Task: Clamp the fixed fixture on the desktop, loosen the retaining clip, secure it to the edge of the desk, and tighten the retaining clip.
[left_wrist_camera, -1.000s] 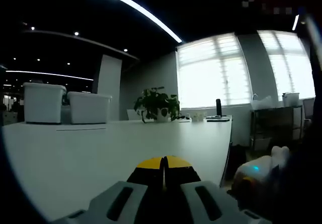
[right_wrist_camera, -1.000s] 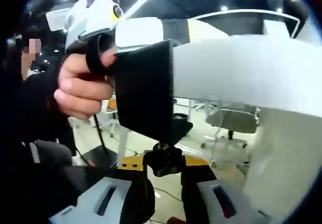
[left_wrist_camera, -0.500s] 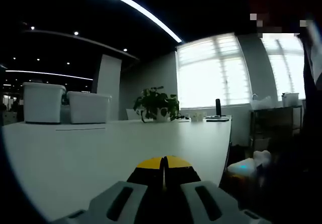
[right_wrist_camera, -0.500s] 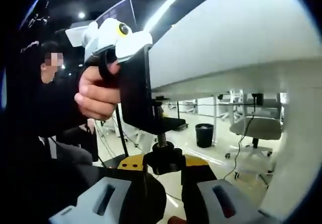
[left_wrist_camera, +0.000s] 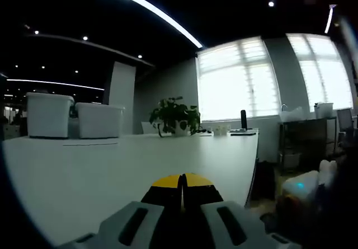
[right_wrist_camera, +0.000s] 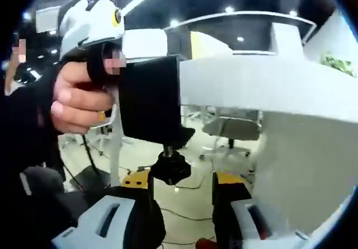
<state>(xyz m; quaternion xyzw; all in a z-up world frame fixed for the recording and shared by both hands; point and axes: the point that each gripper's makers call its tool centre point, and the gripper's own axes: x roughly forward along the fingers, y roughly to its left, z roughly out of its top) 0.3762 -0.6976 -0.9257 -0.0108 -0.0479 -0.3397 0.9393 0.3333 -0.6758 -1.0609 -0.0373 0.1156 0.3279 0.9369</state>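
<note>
- Fixed fixture (right_wrist_camera: 150, 108): black clamp body sits on the edge of the white desk (right_wrist_camera: 263, 87), seen from below in your right gripper view; its threaded screw hangs down to a black knob, the retaining clip (right_wrist_camera: 170, 168).
- Your left gripper (left_wrist_camera: 181, 188) lies low over the desktop (left_wrist_camera: 112, 165), its yellow-tipped jaws pressed together with no gap showing; what sits between them is hidden.
- Your right gripper (right_wrist_camera: 180, 183) sits under the desk edge, jaws spread, the knob between them near the left jaw; contact can't be made out.
- Your hand (right_wrist_camera: 81, 95) grips the white handle of the left gripper, right beside the fixture.
- Room: dark ceiling with a curved light strip (left_wrist_camera: 140, 5), bright blinds on the windows (left_wrist_camera: 238, 78), pale floor below the desk.
- Versus half a second ago: your right gripper's jaws stand wider apart and the knob is no longer pinched; that view has rolled, so the desk underside now runs more level. Left gripper view is almost unchanged; the white gadget with the blue light (left_wrist_camera: 302, 187) at lower right sits a bit further right.
- Around: two white bins (left_wrist_camera: 75, 114) at the far left of the desk, a potted plant (left_wrist_camera: 174, 114) at its far end, a dark upright object (left_wrist_camera: 243, 119) near the window, a shelf unit (left_wrist_camera: 310, 134) at right, an office chair (right_wrist_camera: 232, 128) under the desk.
- The desk leg panel (right_wrist_camera: 305, 159) blocks the right side of your right gripper view.
</note>
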